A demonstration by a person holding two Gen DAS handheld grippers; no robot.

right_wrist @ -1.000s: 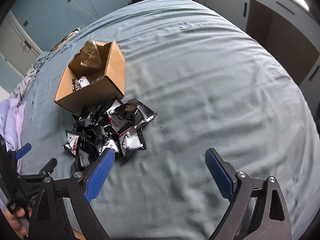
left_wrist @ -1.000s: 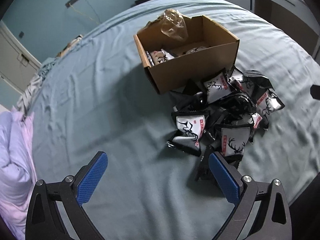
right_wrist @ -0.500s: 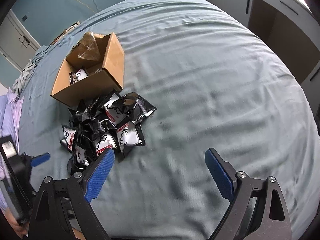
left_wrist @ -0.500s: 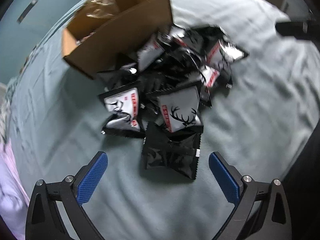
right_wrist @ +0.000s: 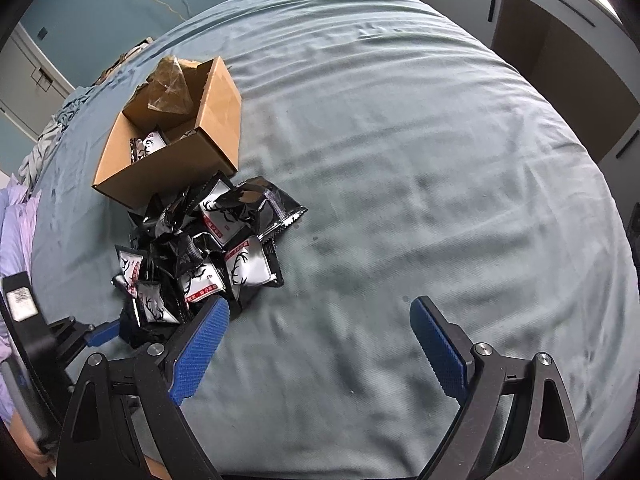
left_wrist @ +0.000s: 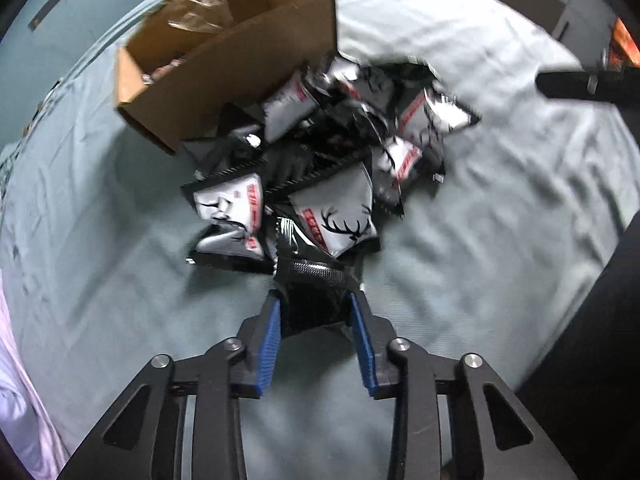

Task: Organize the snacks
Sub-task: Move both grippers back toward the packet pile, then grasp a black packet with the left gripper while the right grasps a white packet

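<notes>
A pile of black and silver snack packets [left_wrist: 332,168] with a deer-antler print lies on the blue-grey bed, against an open cardboard box [left_wrist: 224,60]. My left gripper [left_wrist: 316,304] is shut on the nearest black packet [left_wrist: 314,300] at the pile's front edge. In the right wrist view the pile [right_wrist: 208,248] and the box [right_wrist: 176,136] lie at the left, with one packet [right_wrist: 146,146] and a clear plastic bag [right_wrist: 170,88] inside the box. My right gripper [right_wrist: 320,320] is open and empty above bare sheet, right of the pile. The left gripper [right_wrist: 104,332] shows at its lower left.
The bed sheet [right_wrist: 400,160] stretches wide to the right of the pile. Lilac bedding [right_wrist: 16,216] lies at the left edge. White cupboards [right_wrist: 520,4] stand beyond the bed's far right side.
My left gripper moved forward and down to the pile and closed from wide open onto the nearest black packet. My right gripper stayed open and drifted slightly nearer the pile.
</notes>
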